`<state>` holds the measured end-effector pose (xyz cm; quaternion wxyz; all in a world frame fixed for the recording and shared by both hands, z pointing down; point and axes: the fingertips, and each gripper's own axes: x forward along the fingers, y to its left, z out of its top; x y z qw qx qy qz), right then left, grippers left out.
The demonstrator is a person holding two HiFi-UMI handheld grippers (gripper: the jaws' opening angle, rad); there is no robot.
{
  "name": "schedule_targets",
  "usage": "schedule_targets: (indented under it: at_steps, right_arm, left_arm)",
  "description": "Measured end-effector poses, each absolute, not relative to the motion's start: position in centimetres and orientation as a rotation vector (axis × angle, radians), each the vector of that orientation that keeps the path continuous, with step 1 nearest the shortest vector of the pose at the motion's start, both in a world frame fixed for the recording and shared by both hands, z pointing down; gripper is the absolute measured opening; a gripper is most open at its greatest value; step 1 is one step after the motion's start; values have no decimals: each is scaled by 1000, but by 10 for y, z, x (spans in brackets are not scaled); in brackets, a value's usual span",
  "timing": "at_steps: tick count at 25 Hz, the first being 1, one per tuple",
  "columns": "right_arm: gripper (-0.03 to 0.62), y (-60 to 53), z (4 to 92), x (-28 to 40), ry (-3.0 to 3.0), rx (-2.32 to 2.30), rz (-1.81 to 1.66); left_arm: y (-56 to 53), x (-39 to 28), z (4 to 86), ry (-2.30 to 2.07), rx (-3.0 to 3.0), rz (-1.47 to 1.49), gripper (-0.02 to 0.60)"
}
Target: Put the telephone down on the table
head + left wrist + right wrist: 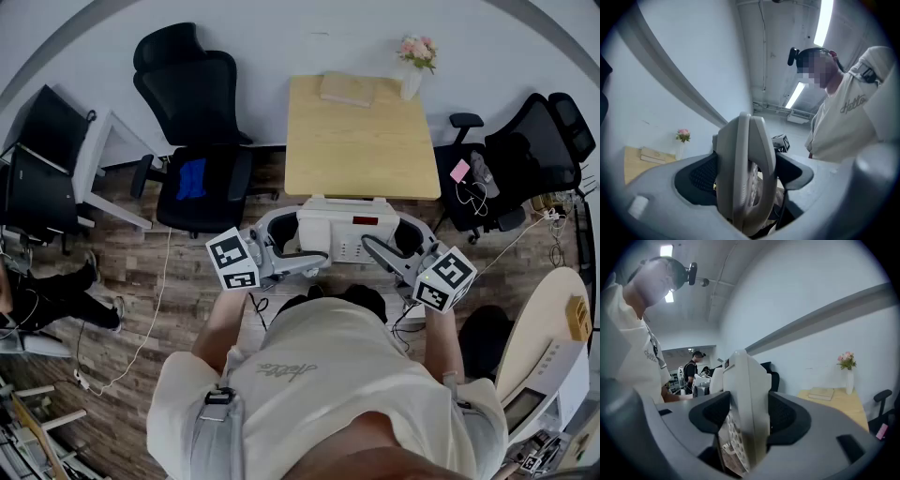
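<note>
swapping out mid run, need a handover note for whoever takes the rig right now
Left gripper: shut on one end of the telephone.
Right gripper: shut on the other end.
Telephone: held up between the two grippers in front of the person, just on the near side of the table, not resting on it.
Table: near part bare; a book and a vase of flowers at the far edge.
Done: telephone gripped on both sides.
Left: carry it over the bare wood, lower it flat, open both grippers.

Left gripper (292, 246) and right gripper (382, 242), roughly level, jaws tight on the telephone's (339, 231) opposite sides.
</note>
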<state>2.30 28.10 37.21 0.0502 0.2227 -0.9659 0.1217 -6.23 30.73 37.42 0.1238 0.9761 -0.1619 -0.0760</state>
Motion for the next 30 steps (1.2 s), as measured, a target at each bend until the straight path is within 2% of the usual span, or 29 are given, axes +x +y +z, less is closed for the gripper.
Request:
schedule_targets:
  at_steps: [30]
  right_arm:
    - [244,273,377,19,-2924,759,396]
  left_arm:
    - [295,-69,378,-415,2835,-295,388]
